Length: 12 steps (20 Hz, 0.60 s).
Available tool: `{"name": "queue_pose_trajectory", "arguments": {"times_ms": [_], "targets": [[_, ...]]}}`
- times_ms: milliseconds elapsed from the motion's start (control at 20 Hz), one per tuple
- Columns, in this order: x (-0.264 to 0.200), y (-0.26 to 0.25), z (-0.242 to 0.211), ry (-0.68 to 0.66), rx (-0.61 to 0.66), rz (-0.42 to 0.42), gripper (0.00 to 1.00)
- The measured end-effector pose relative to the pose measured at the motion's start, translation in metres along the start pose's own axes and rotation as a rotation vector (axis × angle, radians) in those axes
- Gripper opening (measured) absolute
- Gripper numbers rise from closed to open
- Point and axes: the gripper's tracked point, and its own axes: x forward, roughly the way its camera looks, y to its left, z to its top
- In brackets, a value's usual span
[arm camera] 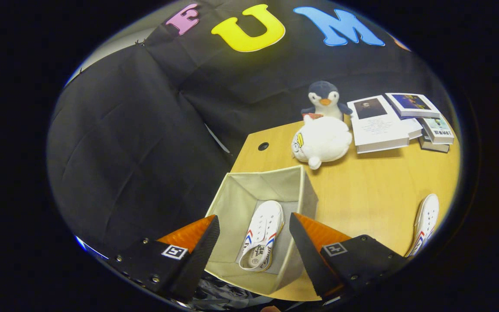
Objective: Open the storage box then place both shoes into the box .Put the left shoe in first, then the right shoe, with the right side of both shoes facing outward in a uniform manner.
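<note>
Gripper: the gripper (pixel 254 236) is held above the storage box with its fingers spread wide apart; nothing is gripped between them.
Between the fingers: the shoe in the box (pixel 263 234) is seen lying on the box floor, opening upward, toe pointing away from the fingers.
Storage box: the storage box (pixel 308 195) stands open at the near corner of the table (pixel 362 190), its fabric walls upright.
Second shoe: the shoe on the table (pixel 425 223) lies well apart from the box, off to the right of the right finger.
Step in hand: the first shoe is judged placed and released; the second shoe is not yet taken.
Next move: the gripper would have to be carried right to the second shoe, closed on it, and the shoe laid beside the first with the same side outward.
Beyond the box: a white plush toy (pixel 321 141), a penguin plush (pixel 324 100) and books (pixel 399 121) are set at the table's far side.
Writing: red and blue stripes are seen on both shoes; print on the insole and book covers is too small to be read.
</note>
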Motion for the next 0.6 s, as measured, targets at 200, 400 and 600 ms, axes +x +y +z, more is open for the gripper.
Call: {"name": "queue_pose_trajectory", "arguments": {"times_ms": [200, 400, 600], "targets": [[-0.032, -0.048, 0.004, -0.036, -0.008, -0.065, 0.98], [-0.062, -0.099, 0.001, -0.06, -0.052, -0.156, 0.98], [-0.087, -0.142, -0.003, -0.081, -0.043, -0.211, 0.98]]}}
